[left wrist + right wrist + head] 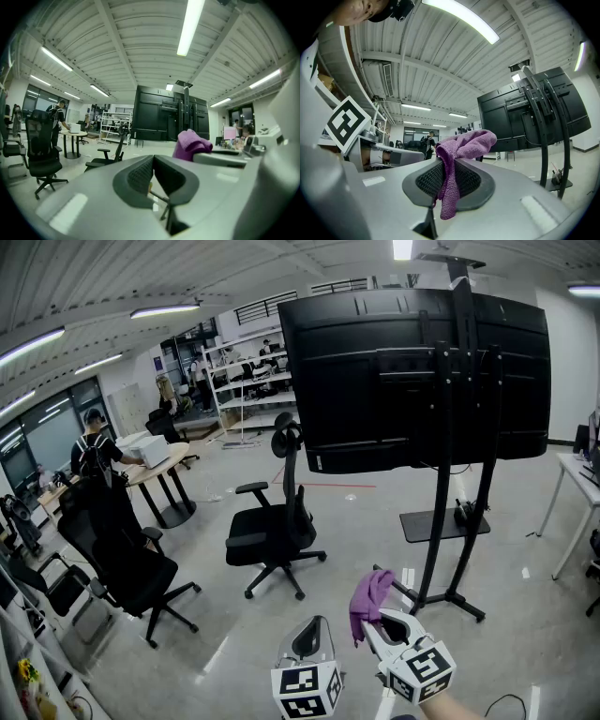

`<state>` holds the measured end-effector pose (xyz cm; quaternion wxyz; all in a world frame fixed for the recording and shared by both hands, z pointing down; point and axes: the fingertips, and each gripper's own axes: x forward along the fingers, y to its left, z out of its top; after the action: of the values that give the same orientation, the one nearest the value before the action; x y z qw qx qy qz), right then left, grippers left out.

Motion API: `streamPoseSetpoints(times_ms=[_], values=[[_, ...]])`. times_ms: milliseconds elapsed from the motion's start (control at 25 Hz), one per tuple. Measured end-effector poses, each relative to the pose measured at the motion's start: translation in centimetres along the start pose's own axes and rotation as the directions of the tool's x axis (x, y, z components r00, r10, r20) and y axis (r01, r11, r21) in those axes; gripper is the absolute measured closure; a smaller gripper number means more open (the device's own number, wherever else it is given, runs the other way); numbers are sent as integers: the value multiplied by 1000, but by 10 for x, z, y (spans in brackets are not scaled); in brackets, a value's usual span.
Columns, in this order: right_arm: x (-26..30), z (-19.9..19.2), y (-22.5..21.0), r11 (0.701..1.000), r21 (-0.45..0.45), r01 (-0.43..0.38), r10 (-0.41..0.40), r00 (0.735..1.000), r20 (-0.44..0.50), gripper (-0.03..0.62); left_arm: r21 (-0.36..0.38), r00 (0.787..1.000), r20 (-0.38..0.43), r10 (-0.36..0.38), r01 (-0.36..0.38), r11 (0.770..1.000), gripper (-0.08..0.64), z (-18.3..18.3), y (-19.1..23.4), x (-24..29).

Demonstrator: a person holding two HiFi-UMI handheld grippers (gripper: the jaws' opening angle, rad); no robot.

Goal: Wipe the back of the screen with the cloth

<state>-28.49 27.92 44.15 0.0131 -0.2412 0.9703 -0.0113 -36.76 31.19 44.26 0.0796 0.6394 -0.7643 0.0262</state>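
Note:
The big black screen stands on a black floor stand, its back panel facing me, some way ahead and above both grippers. In the right gripper view the screen rises at the right. My right gripper is shut on a purple cloth, which bunches above the jaws and hangs down between them. My left gripper sits low beside it, to the left, jaws shut with nothing in them. The left gripper view shows the cloth to its right and the screen far ahead.
A black office chair stands left of the stand's feet, and more black chairs are at the left. A person is by a round table. Shelving lines the back. A white desk is at the right edge.

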Motion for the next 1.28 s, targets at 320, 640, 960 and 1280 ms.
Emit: streamPoseSetpoints(times_ms=[320,640,960,1280], values=[[5,-6,-18,999,-19,35,-35,999,-27,543,-12,1000,-10,-20,20,1000,552,-3,0,23],[49,-7,-66,998,2,56,-56,998,-29,543,-31,998,-51,-34,33,999,552,4,10,88],[156,21,-160,998,-55,31,-31,1000,5,543,-7,997,-64,-41,40,999,552,51,27,225],[265,129,-268,971,-240,-11,33,996,89,543,4,999,-3,-54,54,999,552,163,46,365]])
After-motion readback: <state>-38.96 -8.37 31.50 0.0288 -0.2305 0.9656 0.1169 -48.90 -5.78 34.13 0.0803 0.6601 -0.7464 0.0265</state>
